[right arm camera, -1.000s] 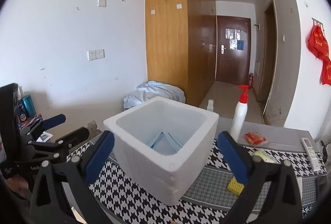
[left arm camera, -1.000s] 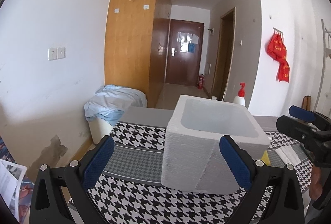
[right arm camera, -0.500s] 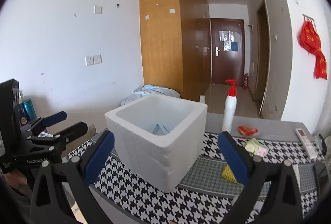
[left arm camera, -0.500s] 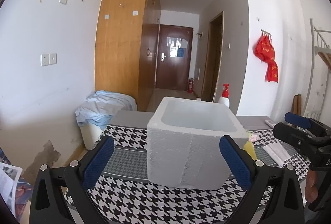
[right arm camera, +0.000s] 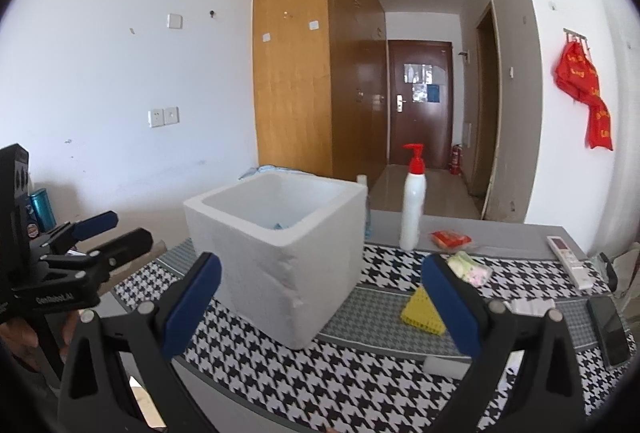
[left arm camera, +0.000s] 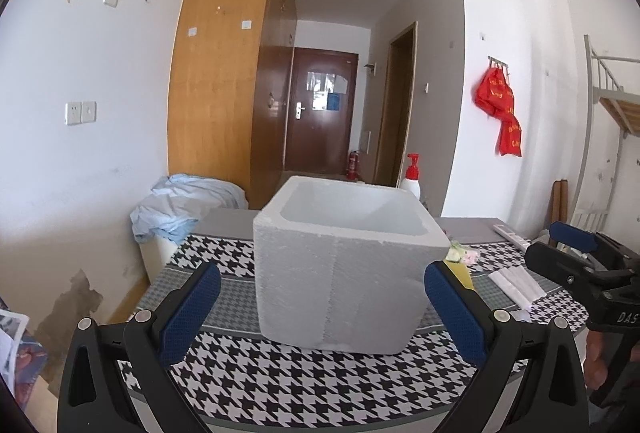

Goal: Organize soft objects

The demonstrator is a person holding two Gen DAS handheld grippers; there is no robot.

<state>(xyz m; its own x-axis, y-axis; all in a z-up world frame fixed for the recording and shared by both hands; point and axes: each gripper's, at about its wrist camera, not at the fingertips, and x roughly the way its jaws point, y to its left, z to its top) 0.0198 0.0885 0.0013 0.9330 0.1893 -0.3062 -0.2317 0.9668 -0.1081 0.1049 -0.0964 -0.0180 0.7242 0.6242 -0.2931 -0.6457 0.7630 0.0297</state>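
Note:
A white foam box (left arm camera: 344, 273) stands on the houndstooth tablecloth (left arm camera: 304, 381); it also shows in the right wrist view (right arm camera: 280, 253), with a bit of blue cloth (right arm camera: 277, 226) inside. A yellow sponge (right arm camera: 422, 311) and a pale soft packet (right arm camera: 470, 269) lie right of the box. My left gripper (left arm camera: 320, 313) is open and empty, in front of the box. My right gripper (right arm camera: 320, 309) is open and empty, in front of the box's right corner. Each gripper shows at the edge of the other's view.
A white pump bottle with red top (right arm camera: 412, 205) stands behind the box. A red packet (right arm camera: 450, 239), a white remote (right arm camera: 568, 261), a phone (right arm camera: 610, 329) and white rolls (left arm camera: 516, 287) lie at the right. A bin with blue cloth (left arm camera: 188, 205) stands beyond the table's left end.
Both grippers have drawn back and lower from the box, so it looks smaller and less of its inside shows. Both stay open and empty.

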